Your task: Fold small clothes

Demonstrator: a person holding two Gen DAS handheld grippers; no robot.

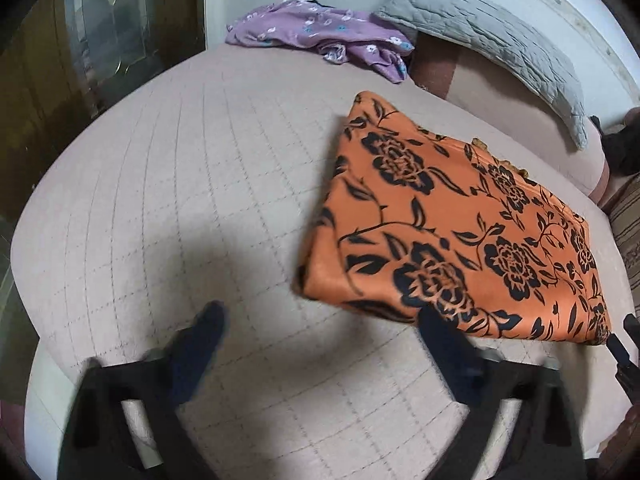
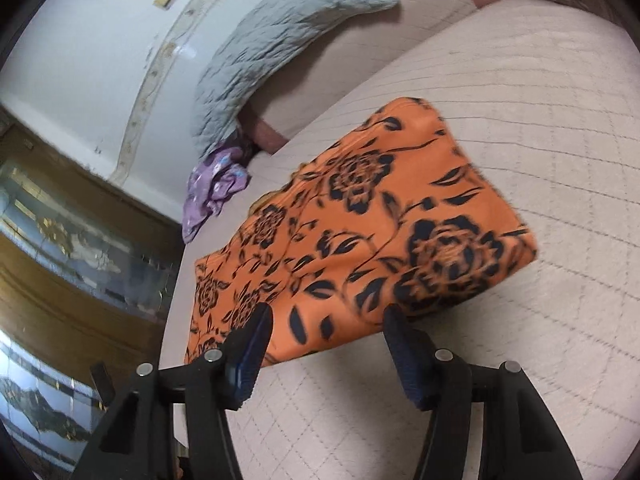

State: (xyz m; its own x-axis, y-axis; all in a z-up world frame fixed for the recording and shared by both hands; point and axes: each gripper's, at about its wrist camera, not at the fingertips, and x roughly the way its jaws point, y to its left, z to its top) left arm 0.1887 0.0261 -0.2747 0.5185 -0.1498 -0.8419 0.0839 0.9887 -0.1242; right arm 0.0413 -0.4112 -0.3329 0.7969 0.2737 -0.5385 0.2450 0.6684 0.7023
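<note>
Bed: both grippers open, empty, by orange cloth.

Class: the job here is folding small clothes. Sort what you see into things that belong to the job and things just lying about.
Belongs to the job:
orange floral garment, folded flat on the bed
purple flowered garment, crumpled
left gripper and right gripper, both open and empty

Just lying about:
grey quilted pillow
glass-fronted cabinet

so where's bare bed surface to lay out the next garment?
Widest free patch: quilted cover left of the folded orange floral cloth, running back to the purple garment. A second strip lies before the orange cloth's near edge. Crowded: back corner with purple garment and grey pillow.
</note>
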